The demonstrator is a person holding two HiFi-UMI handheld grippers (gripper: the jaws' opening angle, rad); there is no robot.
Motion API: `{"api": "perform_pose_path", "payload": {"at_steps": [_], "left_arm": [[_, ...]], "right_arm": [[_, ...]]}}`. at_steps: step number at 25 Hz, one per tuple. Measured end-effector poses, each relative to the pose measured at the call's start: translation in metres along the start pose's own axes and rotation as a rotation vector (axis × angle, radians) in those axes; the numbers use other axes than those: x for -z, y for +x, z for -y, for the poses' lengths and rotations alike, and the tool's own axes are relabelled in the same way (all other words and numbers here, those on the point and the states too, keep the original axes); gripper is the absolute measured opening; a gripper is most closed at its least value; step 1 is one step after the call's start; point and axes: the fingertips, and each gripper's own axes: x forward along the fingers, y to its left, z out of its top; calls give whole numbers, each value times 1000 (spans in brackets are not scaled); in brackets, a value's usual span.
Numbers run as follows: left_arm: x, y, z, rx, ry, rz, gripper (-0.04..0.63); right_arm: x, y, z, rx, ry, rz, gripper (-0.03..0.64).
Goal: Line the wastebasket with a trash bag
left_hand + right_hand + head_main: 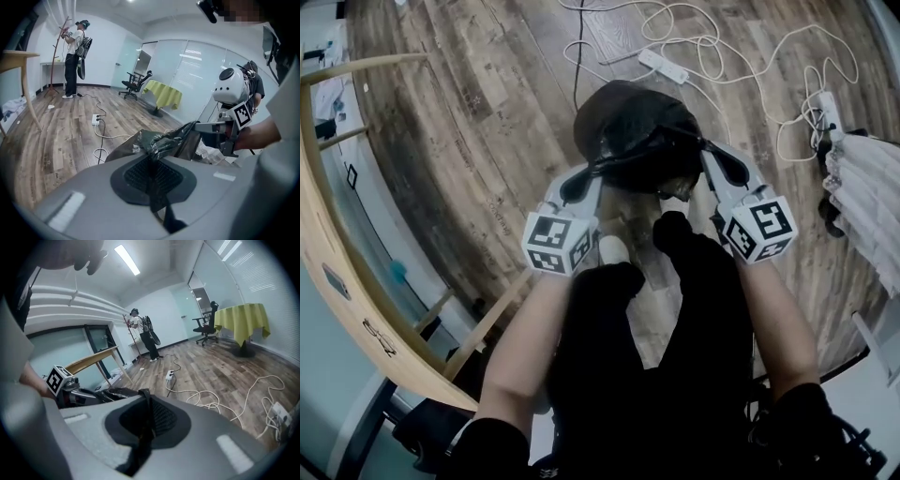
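L tongs [152, 154] & R tongs [144, 394] — each clamped on trash bag [628, 127] edge

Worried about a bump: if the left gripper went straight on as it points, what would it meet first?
The trash bag bunched at its tips, which the left gripper is shut on; beyond it probably the wood floor, though depth is unclear.

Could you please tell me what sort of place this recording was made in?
Likely an office or lab room: glass partition walls, an office chair, and a power strip with cables on the wood-look floor.
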Motion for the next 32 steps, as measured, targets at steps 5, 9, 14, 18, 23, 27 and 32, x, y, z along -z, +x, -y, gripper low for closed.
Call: {"api": "perform_pose_path", "payload": {"at_steps": [5, 9, 14, 18, 23, 27, 32], "left_arm": [[37, 26, -19, 23, 43, 17, 6], [76, 57, -32, 43, 74, 19, 6], [102, 94, -50, 105, 177, 39, 6], [112, 115, -58, 181, 365, 63, 6], [138, 128, -68, 229, 463, 32, 6], [137, 112, -65, 250, 491, 34, 6], [106, 92, -92, 229, 394, 127, 6]], "right_arm": [[28, 21, 13, -59, -58, 8, 2], [60, 40, 23, -99, -101, 8, 2], [104, 80, 32, -189, -188, 9, 2], [142, 109, 44, -234, -274, 1, 2], [168, 115, 60, -225, -352, -17, 2], [155, 98, 63, -208, -361, 17, 2], [139, 109, 79, -199, -387, 17, 2]]}}
